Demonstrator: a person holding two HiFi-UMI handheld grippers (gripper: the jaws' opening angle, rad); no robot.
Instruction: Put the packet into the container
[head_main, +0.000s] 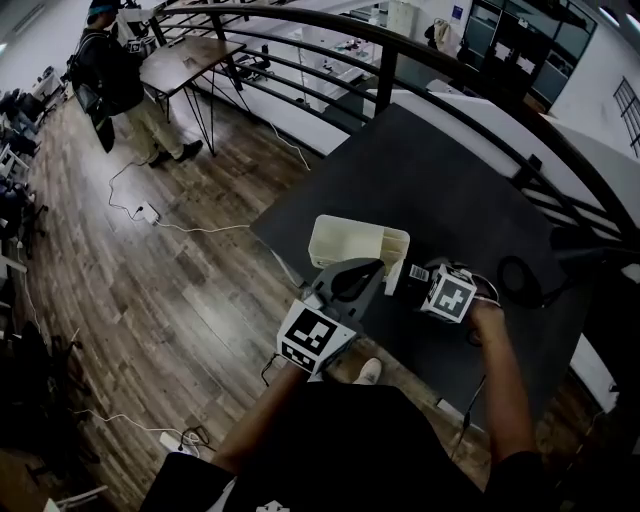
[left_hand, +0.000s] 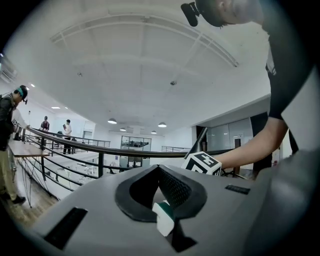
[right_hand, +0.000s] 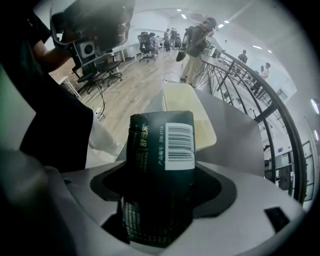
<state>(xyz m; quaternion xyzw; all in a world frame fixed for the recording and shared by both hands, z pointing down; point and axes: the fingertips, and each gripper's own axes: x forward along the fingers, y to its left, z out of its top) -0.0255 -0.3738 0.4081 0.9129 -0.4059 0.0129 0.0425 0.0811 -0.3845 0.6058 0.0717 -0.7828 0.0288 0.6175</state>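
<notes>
The dark packet (right_hand: 160, 150) with a white barcode label stands upright between the jaws of my right gripper (right_hand: 161, 192), which is shut on it. In the head view this right gripper (head_main: 415, 288) points steeply down and holds the packet (head_main: 411, 276) just right of the cream-white container (head_main: 340, 255). The container (right_hand: 181, 97) lies open below and beyond the packet. My left gripper (head_main: 372, 267) reaches level to the container's near side. Its jaws (left_hand: 160, 172) meet at the tips with nothing between them.
The container sits near the left corner of a dark table (head_main: 430, 180), with wooden floor (head_main: 150, 290) below the edge. A black cable coil (head_main: 515, 282) lies at the right. A black railing (head_main: 400, 45) runs behind. A person (head_main: 125, 85) stands far off by a desk.
</notes>
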